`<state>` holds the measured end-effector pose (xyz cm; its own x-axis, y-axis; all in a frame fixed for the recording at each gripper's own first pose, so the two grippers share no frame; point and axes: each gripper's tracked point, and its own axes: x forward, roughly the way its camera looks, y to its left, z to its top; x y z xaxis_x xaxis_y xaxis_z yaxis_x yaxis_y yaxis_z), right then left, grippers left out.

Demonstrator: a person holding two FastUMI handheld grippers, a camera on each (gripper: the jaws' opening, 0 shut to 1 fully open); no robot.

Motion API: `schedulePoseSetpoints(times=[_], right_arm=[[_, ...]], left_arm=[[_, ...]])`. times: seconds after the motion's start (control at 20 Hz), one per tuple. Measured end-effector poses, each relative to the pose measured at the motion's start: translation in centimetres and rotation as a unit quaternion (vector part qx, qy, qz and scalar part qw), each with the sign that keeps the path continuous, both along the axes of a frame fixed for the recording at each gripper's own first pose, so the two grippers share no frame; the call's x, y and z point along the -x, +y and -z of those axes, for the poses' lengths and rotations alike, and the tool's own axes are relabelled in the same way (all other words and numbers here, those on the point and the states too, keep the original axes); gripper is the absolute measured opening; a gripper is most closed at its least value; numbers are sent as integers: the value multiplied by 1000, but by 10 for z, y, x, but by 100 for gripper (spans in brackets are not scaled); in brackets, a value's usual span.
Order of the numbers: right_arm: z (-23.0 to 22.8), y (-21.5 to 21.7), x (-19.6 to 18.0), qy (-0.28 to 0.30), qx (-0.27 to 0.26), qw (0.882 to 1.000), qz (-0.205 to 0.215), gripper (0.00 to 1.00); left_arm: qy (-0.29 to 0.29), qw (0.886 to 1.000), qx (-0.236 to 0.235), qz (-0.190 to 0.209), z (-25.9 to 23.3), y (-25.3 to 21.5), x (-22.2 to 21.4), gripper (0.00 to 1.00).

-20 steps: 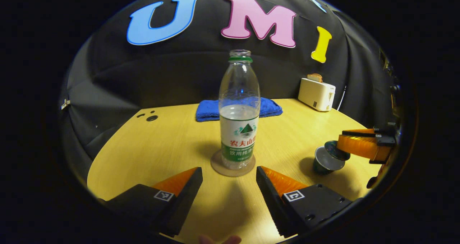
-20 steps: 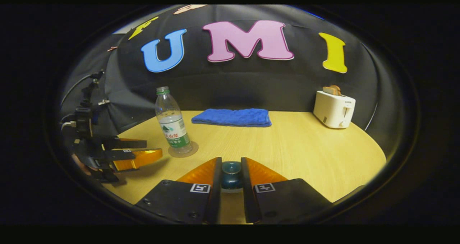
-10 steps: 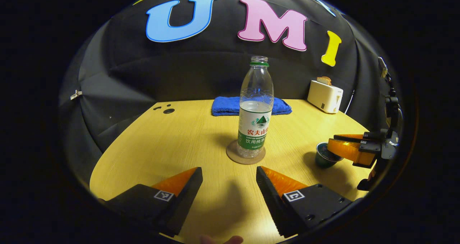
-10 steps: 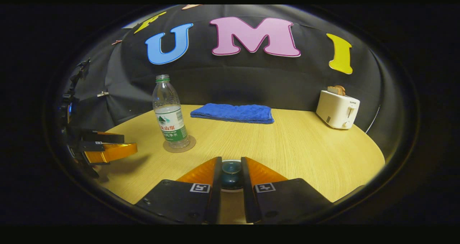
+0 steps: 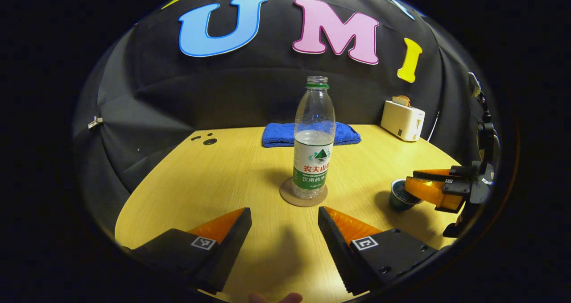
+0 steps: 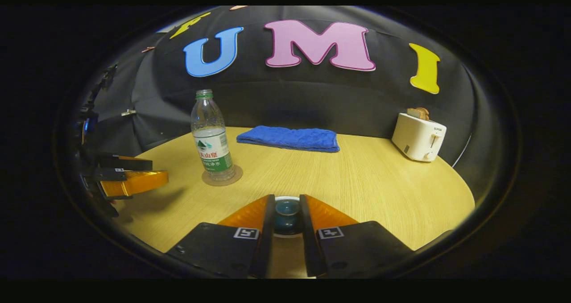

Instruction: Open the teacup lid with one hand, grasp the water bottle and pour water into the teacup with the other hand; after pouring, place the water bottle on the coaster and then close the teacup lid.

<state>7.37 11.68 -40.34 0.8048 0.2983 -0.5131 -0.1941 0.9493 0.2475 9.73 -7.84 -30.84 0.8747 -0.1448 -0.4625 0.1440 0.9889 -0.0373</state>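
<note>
Left gripper view: the left gripper (image 5: pixel 284 231), fingers spread wide and empty, has backed a little away from the bottle (image 5: pixel 313 144), which stands upright on its coaster (image 5: pixel 303 195) mid-table. Pouring looks finished and the bottle released. To the right, the right gripper (image 5: pixel 412 190) sits at the teacup (image 5: pixel 400 197). Right gripper view adds the detail: its fingers (image 6: pixel 256 213) are clamped on the lid (image 6: pixel 287 213), now lowered closer to the table (image 6: pixel 379 182). Far off lie a towel (image 6: pixel 288 138) and toaster (image 6: pixel 418 135).

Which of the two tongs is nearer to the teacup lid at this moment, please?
Right. The right tongs are closed on the teacup lid, holding its knob. The left tongs sit open across the table, facing the water bottle.
</note>
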Motion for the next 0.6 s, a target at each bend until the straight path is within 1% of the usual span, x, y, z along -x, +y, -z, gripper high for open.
schedulePoseSetpoints(times=[0.05, 0.1, 0.15, 0.2, 0.25, 0.3, 0.35, 0.45, 0.5, 0.6], right_arm=[[1, 2, 0, 3, -4, 1000, -2, 32], [0, 2, 0, 5, -8, 1000, -3, 43], [1, 0, 2, 9, -6, 1000, 0, 58], [2, -1, 2, 13, -5, 1000, 1, 62], [2, -2, 3, 14, -8, 1000, 3, 75], [0, -2, 3, 14, -14, 1000, 5, 84], [-3, -3, 4, 13, -21, 1000, 7, 80], [-8, -5, 5, 13, -23, 1000, 10, 80], [-11, -8, 5, 12, -22, 1000, 12, 88], [-20, -12, 7, 10, -22, 1000, 14, 88]], left_arm=[[0, 1000, 1, 0, -1, -1, 0, 95], [0, 1000, 2, 0, -2, -2, 0, 95], [-1, 1000, 2, -1, -3, -3, -1, 95], [-2, 1000, 2, 0, -5, -3, -1, 95], [-3, 1000, 2, 0, -7, -4, 0, 95], [-5, 1000, 1, 1, -9, -4, 0, 95], [-6, 1000, 0, 2, -11, -5, 0, 95], [-7, 1000, 1, 0, -16, -3, 2, 95], [-9, 1000, 2, -1, -19, -3, 3, 95], [-12, 1000, 1, -1, -28, -2, 5, 95]])
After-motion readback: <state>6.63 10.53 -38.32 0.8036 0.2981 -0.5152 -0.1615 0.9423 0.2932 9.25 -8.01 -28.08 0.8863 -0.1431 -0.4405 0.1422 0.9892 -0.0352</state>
